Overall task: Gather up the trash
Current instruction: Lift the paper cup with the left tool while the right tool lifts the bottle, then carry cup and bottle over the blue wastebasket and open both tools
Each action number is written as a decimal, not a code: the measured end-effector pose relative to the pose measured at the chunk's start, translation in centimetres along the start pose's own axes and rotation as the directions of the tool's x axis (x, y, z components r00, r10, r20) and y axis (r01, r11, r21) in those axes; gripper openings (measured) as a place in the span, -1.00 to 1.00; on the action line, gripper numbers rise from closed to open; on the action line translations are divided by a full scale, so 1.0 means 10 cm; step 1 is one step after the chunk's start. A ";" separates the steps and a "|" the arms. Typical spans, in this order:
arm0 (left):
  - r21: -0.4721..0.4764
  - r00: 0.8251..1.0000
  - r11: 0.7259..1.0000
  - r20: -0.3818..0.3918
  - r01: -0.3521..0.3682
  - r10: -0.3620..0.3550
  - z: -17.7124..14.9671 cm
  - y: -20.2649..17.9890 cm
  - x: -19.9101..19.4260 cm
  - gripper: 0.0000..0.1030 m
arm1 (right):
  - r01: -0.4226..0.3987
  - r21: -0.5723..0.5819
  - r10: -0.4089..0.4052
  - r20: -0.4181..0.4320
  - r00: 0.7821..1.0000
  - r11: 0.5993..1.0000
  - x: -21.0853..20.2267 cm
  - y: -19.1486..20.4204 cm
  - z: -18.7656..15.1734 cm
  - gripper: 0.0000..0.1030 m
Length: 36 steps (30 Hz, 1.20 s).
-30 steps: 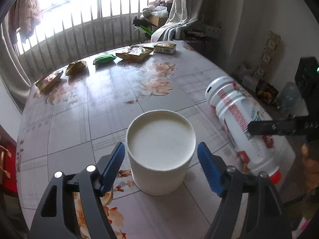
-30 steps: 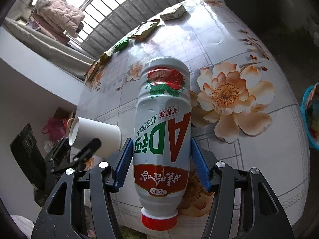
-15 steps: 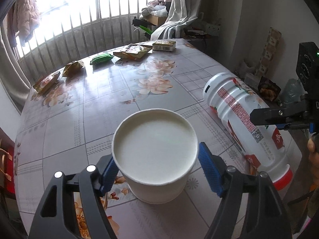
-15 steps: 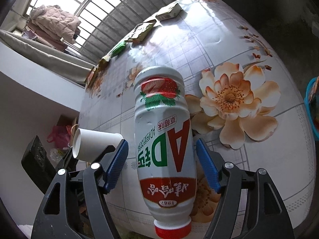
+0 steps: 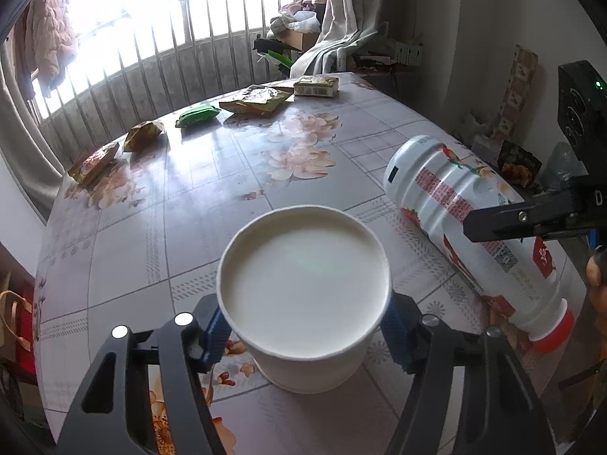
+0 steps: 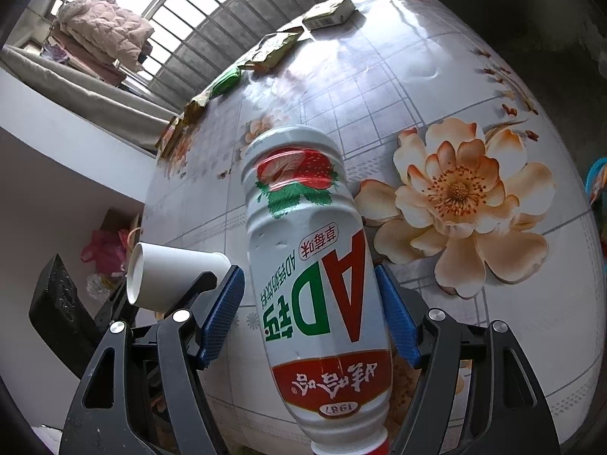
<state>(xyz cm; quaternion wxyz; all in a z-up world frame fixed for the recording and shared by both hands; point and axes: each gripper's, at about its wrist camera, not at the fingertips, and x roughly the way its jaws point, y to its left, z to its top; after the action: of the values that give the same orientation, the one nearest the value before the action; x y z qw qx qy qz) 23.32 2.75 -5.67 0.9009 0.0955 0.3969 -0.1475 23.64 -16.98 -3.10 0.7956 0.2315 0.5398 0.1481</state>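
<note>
The left claw (image 5: 305, 335) sits at the 6 o'clock edge of the round, flower-printed table (image 5: 212, 189), and its jaws have just been closing around a white paper cup (image 5: 305, 295). The cup stands upright on the table between the blue pads (image 5: 214, 335), which lie right at its wall below the rim; whether they press on it cannot be told, as the rim hides the contact.

At 3 o'clock from the cup a white drink bottle (image 5: 470, 227) with a red cap lies on its side, base pointing toward 11 o'clock and cap toward 5 o'clock, near the table's edge. The right claw (image 6: 309, 320) straddles the bottle's middle with its jaws spread; a gap shows between the left pad and the label, and the right pad sits just beside the bottle's other flank. In the right wrist view the cap end hangs toward 6 o'clock.

Along the table's far rim, from 10 to 1 o'clock in the left wrist view, lie more wrappers: an orange packet (image 5: 95, 162), a crumpled gold wrapper (image 5: 144, 134), a green packet (image 5: 198, 116), a flat foil bag (image 5: 256, 99) and a small carton (image 5: 316, 86). A barred window (image 5: 159, 38) stands behind them.
</note>
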 end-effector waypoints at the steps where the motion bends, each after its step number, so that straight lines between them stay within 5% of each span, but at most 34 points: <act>1: 0.000 1.000 1.000 0.000 0.001 -0.001 0.00 0.00 0.00 0.23 | 0.004 -0.004 -0.004 -0.001 1.000 1.000 0.01 0.01 0.00 0.32; 12: 0.011 1.000 1.000 0.019 0.004 -0.004 0.01 -0.03 -0.03 0.15 | 0.056 -0.066 -0.055 0.014 0.998 0.996 0.04 0.09 -0.05 0.21; 18: 0.024 0.999 1.000 0.050 0.017 -0.018 0.10 -0.09 -0.18 0.14 | -0.003 -0.042 0.005 0.055 0.998 0.999 -0.11 0.00 -0.08 0.19; 25: 0.121 0.984 0.984 0.111 0.129 -0.142 0.48 -0.47 -0.39 0.14 | -0.135 0.089 0.116 0.191 0.975 0.987 -0.64 -0.41 -0.18 0.17; 29: 0.204 0.955 0.947 0.107 0.250 -0.275 0.83 -0.92 -0.40 0.14 | -0.210 0.180 0.147 0.312 0.939 0.961 -1.08 -0.85 -0.32 0.17; 36: 0.317 0.846 0.796 -0.044 0.516 -0.531 1.54 -2.22 -0.09 0.14 | -0.254 0.427 -0.001 0.512 0.859 0.868 -1.85 -2.12 -0.73 0.17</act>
<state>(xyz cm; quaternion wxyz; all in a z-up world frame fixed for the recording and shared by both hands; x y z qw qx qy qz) 25.75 -22.39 4.06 0.8066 0.1220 0.3576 -0.4545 9.67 -42.44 -1.88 0.8123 0.4879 0.3195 -0.0013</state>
